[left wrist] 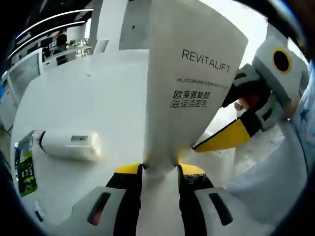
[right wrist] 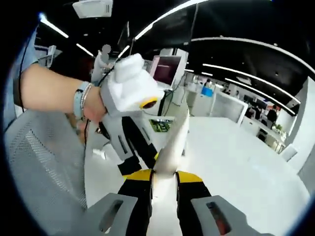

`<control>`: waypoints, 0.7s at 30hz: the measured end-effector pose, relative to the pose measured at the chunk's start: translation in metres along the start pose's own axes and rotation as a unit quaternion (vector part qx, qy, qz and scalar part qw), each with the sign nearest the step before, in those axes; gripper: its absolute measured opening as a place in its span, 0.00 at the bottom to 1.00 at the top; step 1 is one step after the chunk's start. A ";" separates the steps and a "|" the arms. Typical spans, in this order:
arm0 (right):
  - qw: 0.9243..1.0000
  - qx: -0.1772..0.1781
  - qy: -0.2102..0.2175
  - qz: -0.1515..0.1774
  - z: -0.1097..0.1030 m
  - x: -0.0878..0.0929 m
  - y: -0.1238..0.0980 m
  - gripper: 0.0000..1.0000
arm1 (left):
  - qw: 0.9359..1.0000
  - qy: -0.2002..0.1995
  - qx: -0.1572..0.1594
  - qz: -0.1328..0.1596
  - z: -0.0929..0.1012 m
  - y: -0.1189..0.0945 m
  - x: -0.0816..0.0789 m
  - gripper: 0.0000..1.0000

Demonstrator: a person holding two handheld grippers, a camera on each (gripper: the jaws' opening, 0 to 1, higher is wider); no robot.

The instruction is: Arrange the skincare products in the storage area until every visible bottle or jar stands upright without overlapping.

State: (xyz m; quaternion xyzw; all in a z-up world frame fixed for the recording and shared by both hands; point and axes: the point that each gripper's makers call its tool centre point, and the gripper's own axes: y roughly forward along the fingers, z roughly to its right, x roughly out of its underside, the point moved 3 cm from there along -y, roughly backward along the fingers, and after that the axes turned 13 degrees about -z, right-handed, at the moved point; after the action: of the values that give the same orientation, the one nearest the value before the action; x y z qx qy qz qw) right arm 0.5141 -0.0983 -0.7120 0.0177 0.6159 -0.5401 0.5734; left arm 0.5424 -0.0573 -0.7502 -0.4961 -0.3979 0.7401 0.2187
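In my left gripper view, my left gripper (left wrist: 160, 169) has its yellow-tipped jaws pinching the narrow end of a white Revitalift cleanser tube (left wrist: 194, 83), which stands up tall in front of the camera. My right gripper (left wrist: 268, 98) reaches in from the right, a yellow jaw touching the tube's edge. On the white table (left wrist: 93, 93) a white bottle (left wrist: 69, 144) lies on its side near a green packet (left wrist: 24, 167). In my right gripper view, the right gripper (right wrist: 162, 178) pinches the tube (right wrist: 173, 142) edge-on, with the left gripper (right wrist: 129, 98) and the person's hand (right wrist: 91, 105) just beyond
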 end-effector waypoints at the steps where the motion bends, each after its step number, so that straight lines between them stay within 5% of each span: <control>1: 1.000 -0.004 0.006 -0.007 0.000 0.002 0.002 0.11 | 1.000 0.001 -0.001 0.000 0.000 0.000 0.000 0.27; 16: 0.999 0.001 0.024 -0.037 0.011 0.019 0.007 0.10 | 1.000 0.010 -0.005 0.006 -0.002 -0.004 -0.002 0.18; 21: 0.998 0.007 0.034 -0.047 0.018 0.024 0.008 0.08 | 0.999 0.013 -0.028 0.012 -0.002 0.000 -0.007 0.15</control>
State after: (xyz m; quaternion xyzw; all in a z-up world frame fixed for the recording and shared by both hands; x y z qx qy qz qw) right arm 0.5228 -0.1220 -0.7303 0.0113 0.6314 -0.5702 0.5255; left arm 0.5474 -0.0610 -0.7465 -0.5164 -0.4096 0.7246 0.2013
